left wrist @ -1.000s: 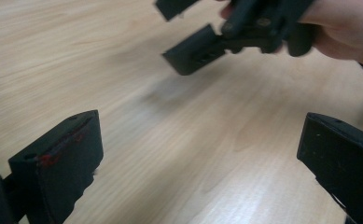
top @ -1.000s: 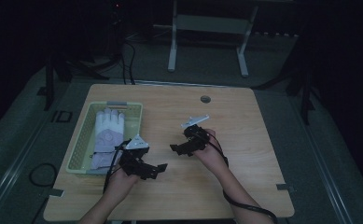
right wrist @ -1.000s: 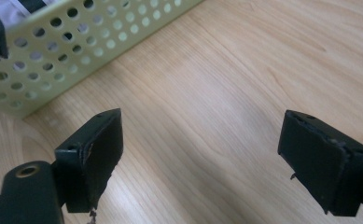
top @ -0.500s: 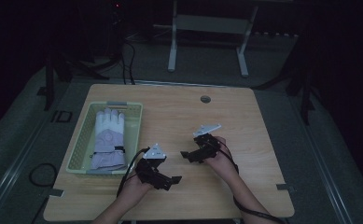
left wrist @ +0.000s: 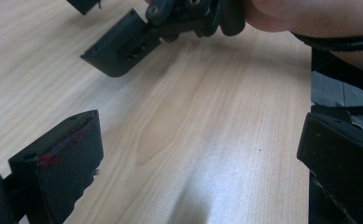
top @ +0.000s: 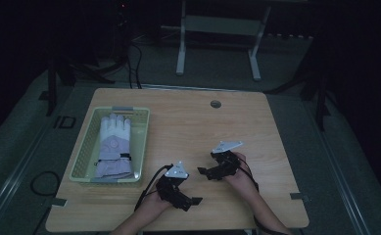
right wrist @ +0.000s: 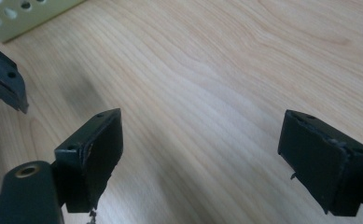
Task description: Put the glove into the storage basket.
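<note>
High view: wooden counter [top: 188, 132] with a pale green perforated basket [top: 85, 154] at its left side. A white glove [top: 113, 146] lies flat inside the basket, finger end pointing to the far side, cuff toward the near rim. The left gripper [top: 190, 200] sits at the near edge of the counter, right of the basket and well apart from it, held by the left hand [top: 151, 208]; a grey three-cornered plate is on top and a cable loops off behind it. The right gripper [top: 203, 171] is just beyond and to the right, held by the right hand [top: 237, 174], its tip pointing left toward the basket. The two grippers are near each other, not touching. Neither touches the glove or the basket. A small round hole [top: 216, 104] sits in the counter near the far edge.

Left gripper view: its fingers [left wrist: 58, 172] are spread wide, with bare wood grain between them and nothing held. One finger has red marks on the pad. The right gripper hangs at the top of this view above the counter, with the person's wrist behind it.

Right gripper view: its fingers [right wrist: 93, 156] are spread wide too, with bare counter between them and nothing pinched. A corner of the basket shows at top left, and a dark part of the left gripper pokes in at the left edge.
</note>
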The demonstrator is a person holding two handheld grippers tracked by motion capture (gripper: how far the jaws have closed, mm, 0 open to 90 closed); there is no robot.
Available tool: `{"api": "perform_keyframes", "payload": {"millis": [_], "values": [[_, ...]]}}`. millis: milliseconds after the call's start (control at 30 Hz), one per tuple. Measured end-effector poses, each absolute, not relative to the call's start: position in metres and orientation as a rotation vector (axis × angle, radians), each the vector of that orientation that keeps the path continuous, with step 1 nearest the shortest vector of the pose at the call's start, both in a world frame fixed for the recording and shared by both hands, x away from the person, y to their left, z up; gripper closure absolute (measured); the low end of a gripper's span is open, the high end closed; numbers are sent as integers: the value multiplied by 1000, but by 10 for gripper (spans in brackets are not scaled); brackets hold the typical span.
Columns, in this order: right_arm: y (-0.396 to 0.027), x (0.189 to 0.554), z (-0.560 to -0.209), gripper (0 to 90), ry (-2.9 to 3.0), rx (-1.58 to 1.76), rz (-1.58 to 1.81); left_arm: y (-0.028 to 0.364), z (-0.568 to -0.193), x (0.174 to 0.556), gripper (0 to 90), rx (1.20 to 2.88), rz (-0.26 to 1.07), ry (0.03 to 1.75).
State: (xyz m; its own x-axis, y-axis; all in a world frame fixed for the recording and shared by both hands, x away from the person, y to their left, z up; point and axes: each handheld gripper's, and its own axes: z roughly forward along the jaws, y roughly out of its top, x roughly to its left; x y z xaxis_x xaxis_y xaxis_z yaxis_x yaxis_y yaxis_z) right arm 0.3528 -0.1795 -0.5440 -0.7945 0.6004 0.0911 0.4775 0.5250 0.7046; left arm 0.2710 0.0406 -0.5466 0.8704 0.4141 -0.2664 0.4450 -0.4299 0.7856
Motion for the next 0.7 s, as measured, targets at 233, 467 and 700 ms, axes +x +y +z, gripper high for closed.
{"api": "perform_keyframes", "payload": {"millis": [233,467,700], "values": [[-192,345,-545,141,2582,907,1139,26,-557,267,6,2113,-31,554],[-205,334,-548,141,2566,869,1150,18,-562,264,6,2133,-16,517],[-222,327,-555,140,2533,873,1168,14,-563,261,6,2103,-28,495]]}}
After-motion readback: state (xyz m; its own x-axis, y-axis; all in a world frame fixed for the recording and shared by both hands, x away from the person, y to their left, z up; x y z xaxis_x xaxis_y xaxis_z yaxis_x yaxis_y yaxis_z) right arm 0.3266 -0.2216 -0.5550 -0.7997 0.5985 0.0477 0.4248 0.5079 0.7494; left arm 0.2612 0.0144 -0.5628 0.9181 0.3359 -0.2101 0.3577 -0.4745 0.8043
